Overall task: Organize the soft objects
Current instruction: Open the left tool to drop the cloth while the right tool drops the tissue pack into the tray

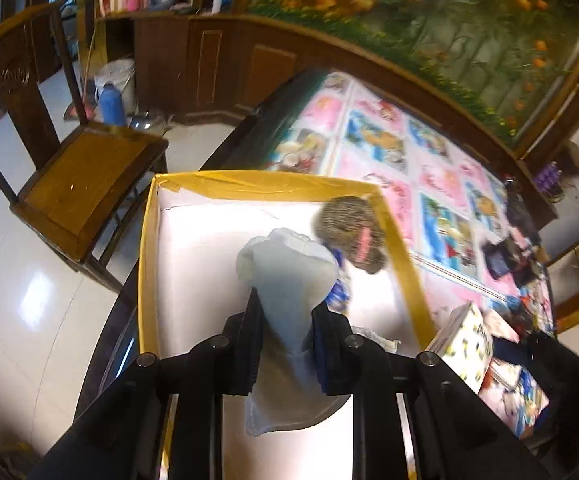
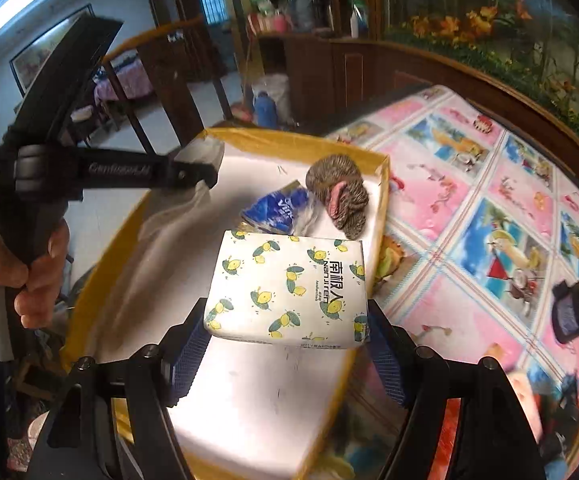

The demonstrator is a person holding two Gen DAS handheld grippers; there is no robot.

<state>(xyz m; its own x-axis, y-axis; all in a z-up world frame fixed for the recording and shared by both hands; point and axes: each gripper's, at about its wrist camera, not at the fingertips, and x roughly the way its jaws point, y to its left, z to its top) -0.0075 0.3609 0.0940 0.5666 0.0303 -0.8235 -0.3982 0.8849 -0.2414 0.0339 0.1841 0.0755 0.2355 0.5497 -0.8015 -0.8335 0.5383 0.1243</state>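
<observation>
My left gripper [image 1: 285, 312] is shut on a pale blue-white cloth [image 1: 289, 272] and holds it over the open box [image 1: 149, 248], which has yellow taped rims and a white inside. In the box lie a grey knitted hat with a pink patch [image 1: 349, 232] and a blue tissue packet [image 1: 339, 292]. My right gripper [image 2: 285, 328] is shut on a white tissue pack with lemon prints [image 2: 289, 284] and holds it above the box [image 2: 381, 208]. The hat [image 2: 337, 194] and blue packet [image 2: 275, 208] show beyond it. The left gripper [image 2: 205, 160] with the cloth [image 2: 177, 224] is at left.
The box stands on a table with a pink and blue cartoon cloth [image 2: 469, 220]. Dark soft items [image 2: 577, 308] lie at its right side. A wooden chair [image 1: 77, 184] stands left of the table. A wooden cabinet [image 1: 217, 64] lines the back wall.
</observation>
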